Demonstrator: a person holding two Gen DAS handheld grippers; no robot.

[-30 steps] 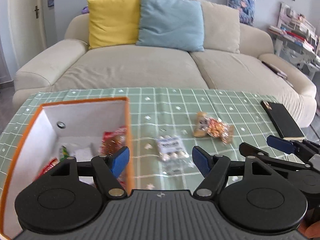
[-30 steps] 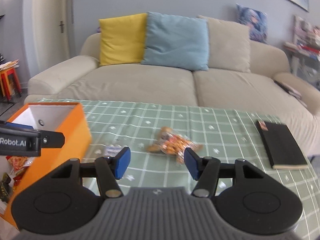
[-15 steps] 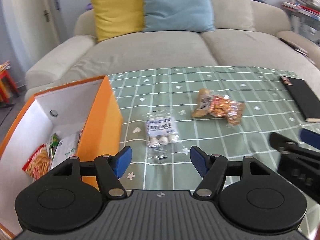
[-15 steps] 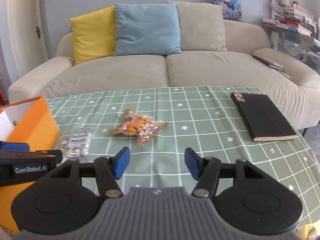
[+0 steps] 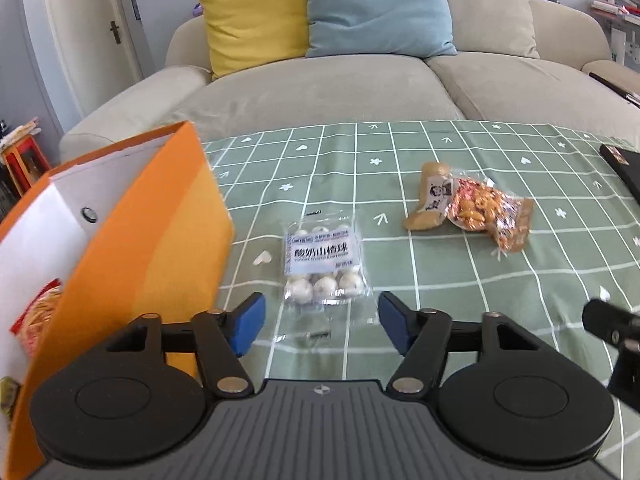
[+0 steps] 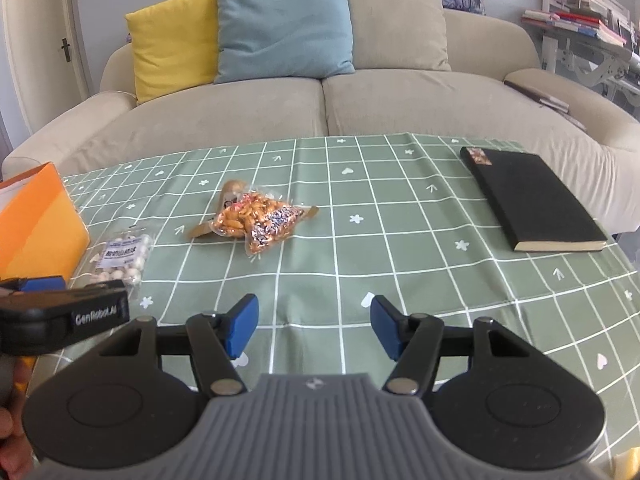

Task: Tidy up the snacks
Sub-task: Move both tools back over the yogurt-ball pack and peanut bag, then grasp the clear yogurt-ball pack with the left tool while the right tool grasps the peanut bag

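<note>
Two views, left wrist first: my left fingers (image 5: 320,322) stand spread, having just widened slightly, nothing between them.
Left wrist, snacks: clear packet of white balls (image 5: 323,262) lies flat on the desk (image 5: 440,152) just beyond my fingertips; orange snack bag (image 5: 472,210) farther right.
Left wrist, orange box (image 5: 152,240): stands open at left, packets inside.
Right wrist, fingers: my right fingers (image 6: 312,330) spread, empty, above bare cloth.
Right wrist, snacks: orange snack bag ahead-left, white balls beside the box.
Right wrist, black book (image 6: 532,200): far right.

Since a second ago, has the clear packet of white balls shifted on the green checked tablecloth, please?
No. The packet lies beside the same white heart on the tablecloth; only the camera approached.
</note>
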